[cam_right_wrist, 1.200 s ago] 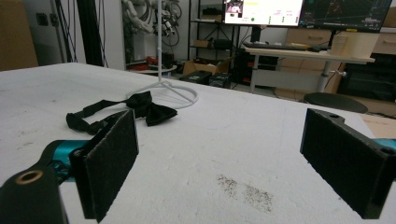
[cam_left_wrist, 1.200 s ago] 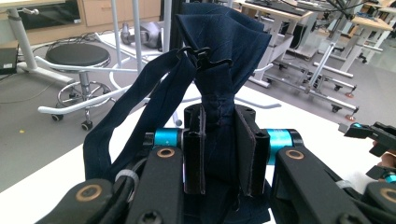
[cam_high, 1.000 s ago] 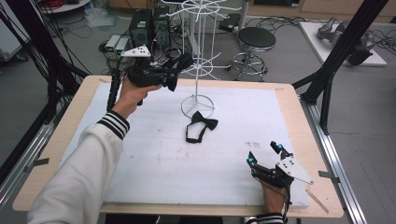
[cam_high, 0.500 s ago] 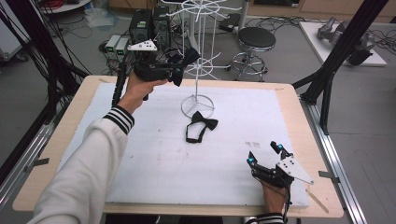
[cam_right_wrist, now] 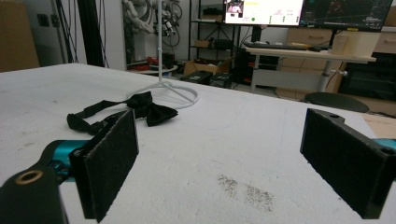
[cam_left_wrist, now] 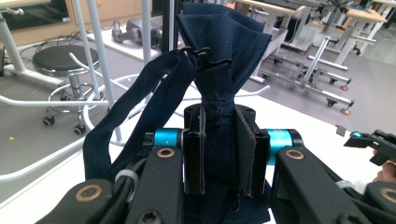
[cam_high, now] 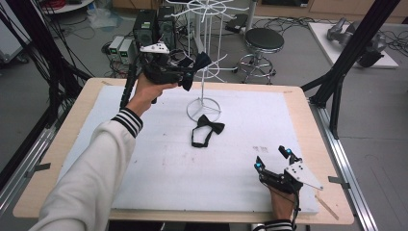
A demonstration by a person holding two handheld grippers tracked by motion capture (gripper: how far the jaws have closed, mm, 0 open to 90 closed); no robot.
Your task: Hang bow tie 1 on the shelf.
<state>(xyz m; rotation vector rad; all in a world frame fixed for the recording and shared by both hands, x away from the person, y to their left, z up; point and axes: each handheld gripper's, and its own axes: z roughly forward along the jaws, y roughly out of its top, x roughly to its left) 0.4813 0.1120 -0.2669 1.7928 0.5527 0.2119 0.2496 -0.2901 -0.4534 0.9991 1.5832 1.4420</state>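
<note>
My left gripper (cam_high: 188, 73) is raised beside the white wire rack (cam_high: 204, 57), shut on a dark navy bow tie (cam_high: 195, 67). In the left gripper view the navy bow tie (cam_left_wrist: 219, 70) is pinched at its knot between the jaws, and its strap (cam_left_wrist: 135, 116) loops down to the left. A black bow tie (cam_high: 207, 129) lies flat on the white mat just in front of the rack's ring base (cam_high: 204, 109). My right gripper (cam_high: 272, 160) rests open at the mat's near right. The black bow tie (cam_right_wrist: 133, 111) lies ahead of its jaws, apart from them.
The white mat (cam_high: 159, 168) covers a wooden table (cam_high: 308, 120). Black frame legs (cam_high: 337, 72) stand at the table's right side. A black stool (cam_high: 263, 41) and computer cases (cam_high: 154, 24) stand on the floor behind. A thin wooden stick (cam_high: 327, 204) lies at the near right edge.
My left gripper has carried the navy bow tie up and to the right, closer to the rack's arms. The right gripper and the black bow tie have stayed put.
</note>
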